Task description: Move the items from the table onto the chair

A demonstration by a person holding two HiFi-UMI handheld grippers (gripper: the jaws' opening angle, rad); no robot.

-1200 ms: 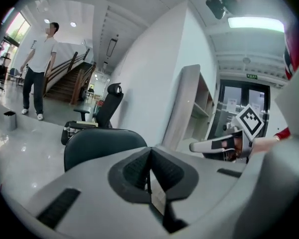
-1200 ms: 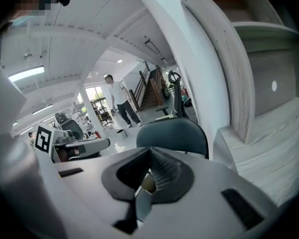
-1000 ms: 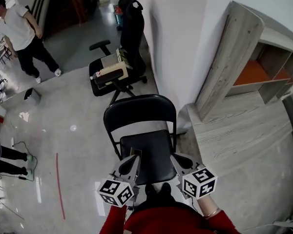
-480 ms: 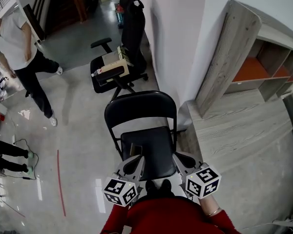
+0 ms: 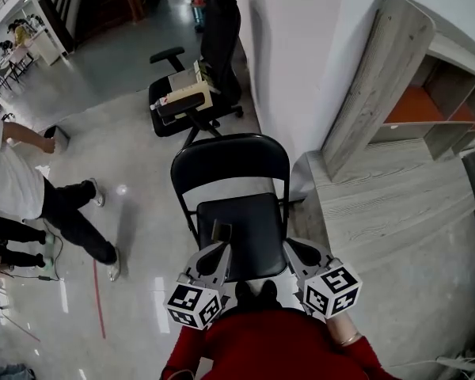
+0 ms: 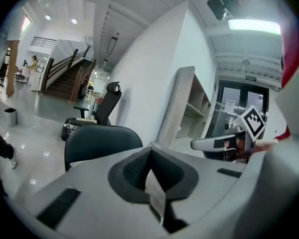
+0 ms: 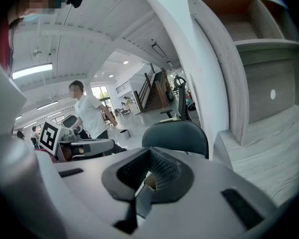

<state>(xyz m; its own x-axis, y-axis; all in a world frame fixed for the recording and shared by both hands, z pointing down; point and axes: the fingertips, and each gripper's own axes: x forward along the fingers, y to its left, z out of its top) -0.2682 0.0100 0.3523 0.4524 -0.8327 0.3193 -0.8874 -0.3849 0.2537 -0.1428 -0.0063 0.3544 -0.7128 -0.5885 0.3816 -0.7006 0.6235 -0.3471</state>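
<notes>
A black folding chair [image 5: 241, 226] stands right in front of me, its backrest showing in the left gripper view [image 6: 102, 143] and the right gripper view [image 7: 175, 136]. My left gripper [image 5: 219, 248] hovers over the seat's front left, shut on a thin flat card [image 5: 220, 230] that sticks out past its tip; edge-on the card [image 6: 154, 193] shows between the pads. Over the seat's front right, my right gripper [image 5: 289, 248] is shut, with a small tan piece [image 7: 148, 182] pinched between its pads. What that piece is I cannot tell.
A pale wooden table top [image 5: 396, 204] with an open shelf unit [image 5: 427, 109] lies to the right of the chair. An office chair [image 5: 186, 101] loaded with boxes stands beyond by the white wall. A person in white [image 5: 32, 196] walks at the left.
The person in white has walked from the upper left down to the left edge. Both grippers have kept their place over the front of the seat, the card still in the left.
</notes>
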